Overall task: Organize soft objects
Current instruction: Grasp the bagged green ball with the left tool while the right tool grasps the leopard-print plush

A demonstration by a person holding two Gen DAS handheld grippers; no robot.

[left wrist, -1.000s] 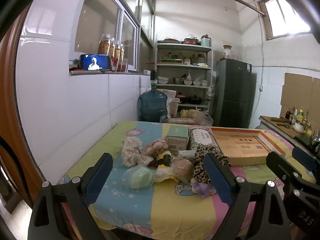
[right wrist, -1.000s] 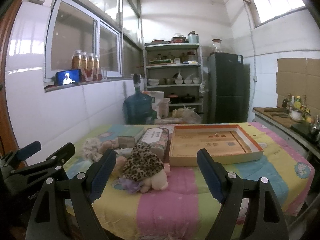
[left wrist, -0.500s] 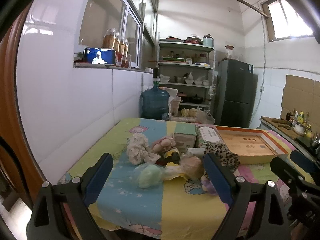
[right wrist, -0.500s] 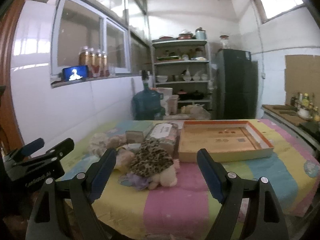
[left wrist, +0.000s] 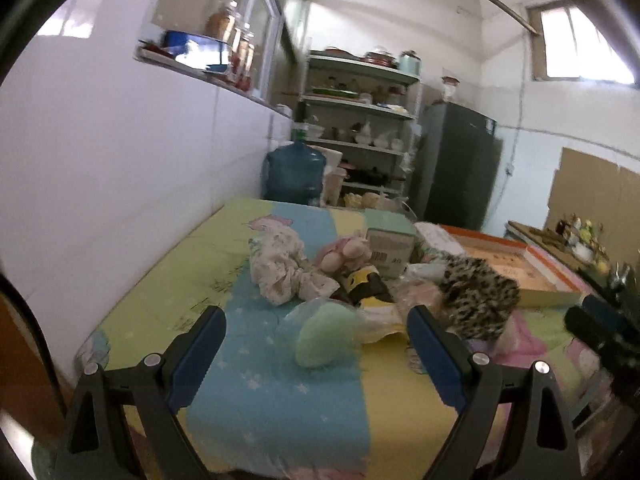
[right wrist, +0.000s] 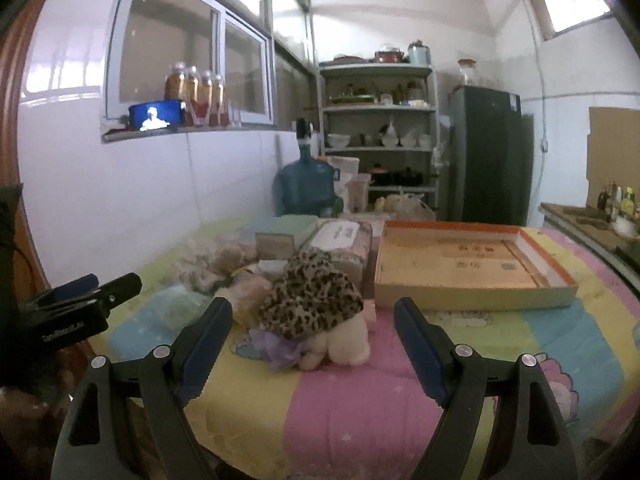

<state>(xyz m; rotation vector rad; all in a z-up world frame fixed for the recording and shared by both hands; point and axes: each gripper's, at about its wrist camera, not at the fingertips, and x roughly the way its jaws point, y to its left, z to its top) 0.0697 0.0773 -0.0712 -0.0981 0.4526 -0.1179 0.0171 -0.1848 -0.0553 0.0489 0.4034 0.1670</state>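
Note:
A heap of soft things lies mid-table. In the left wrist view a pale green soft ball in clear wrap [left wrist: 325, 338] sits nearest, between the fingers of my open left gripper [left wrist: 318, 320], which holds nothing. Behind it lie a floral cloth bundle [left wrist: 280, 268], a pink plush [left wrist: 348, 252] and a yellow-black toy [left wrist: 364, 280]. A leopard-print plush [left wrist: 478, 304] [right wrist: 310, 300] lies to the right, over a cream plush [right wrist: 348, 346] and purple fabric [right wrist: 276, 346]. My right gripper [right wrist: 314, 312] stands open just in front of it, empty.
An open orange-rimmed cardboard tray [right wrist: 472, 264] lies at the right of the pastel tablecloth [right wrist: 332, 408]. A green box [left wrist: 390, 246] and a floral carton [right wrist: 340, 244] stand behind the heap. A blue water jug [right wrist: 308, 188], shelves and a dark fridge [right wrist: 488, 156] stand beyond.
Both grippers have come closer to the table and the heap. The left view has tilted and now has the green ball between its fingers; both stay open.

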